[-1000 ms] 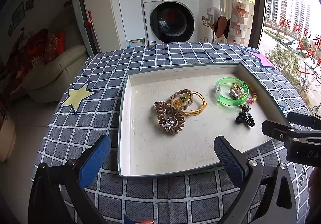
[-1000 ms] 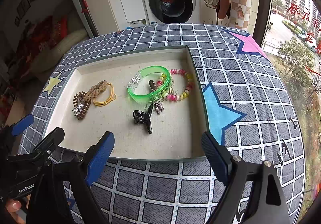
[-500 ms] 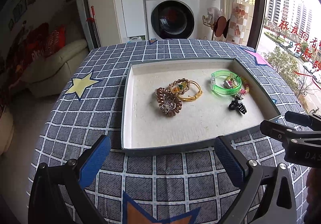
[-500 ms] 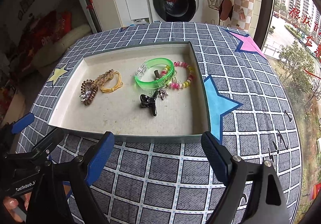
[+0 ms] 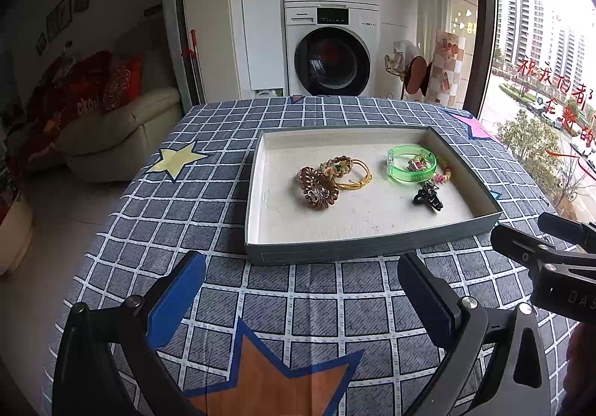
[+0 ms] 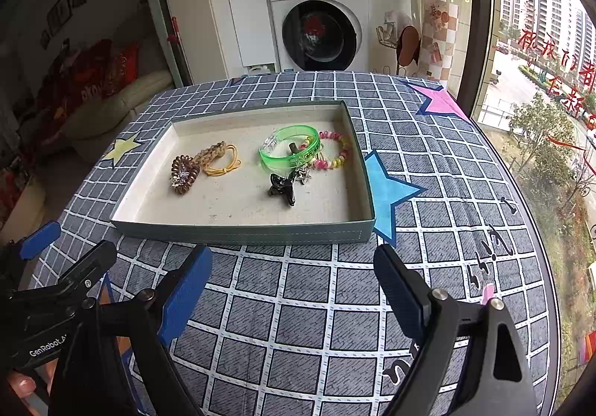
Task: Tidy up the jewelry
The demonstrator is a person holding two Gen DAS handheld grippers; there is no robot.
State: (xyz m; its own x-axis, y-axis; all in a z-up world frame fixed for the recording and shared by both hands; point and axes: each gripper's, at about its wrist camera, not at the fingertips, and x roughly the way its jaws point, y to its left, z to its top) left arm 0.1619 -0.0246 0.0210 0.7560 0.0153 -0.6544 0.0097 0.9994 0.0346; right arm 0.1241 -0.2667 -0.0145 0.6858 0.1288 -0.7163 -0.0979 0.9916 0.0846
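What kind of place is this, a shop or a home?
Most likely a home: stacked washing machines stand behind the table, a cream sofa sits at the left, and a window faces apartment towers.

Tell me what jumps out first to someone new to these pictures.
The translucent green bangle glows in the right half of the shallow tray, a black hair clip just in front of it. Both open grippers, left and right, hang over the checked tablecloth, short of the tray.

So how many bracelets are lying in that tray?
2: a green bangle at the tray's right side, and a beaded bracelet partly tucked under it. Others may hide in the tangle.
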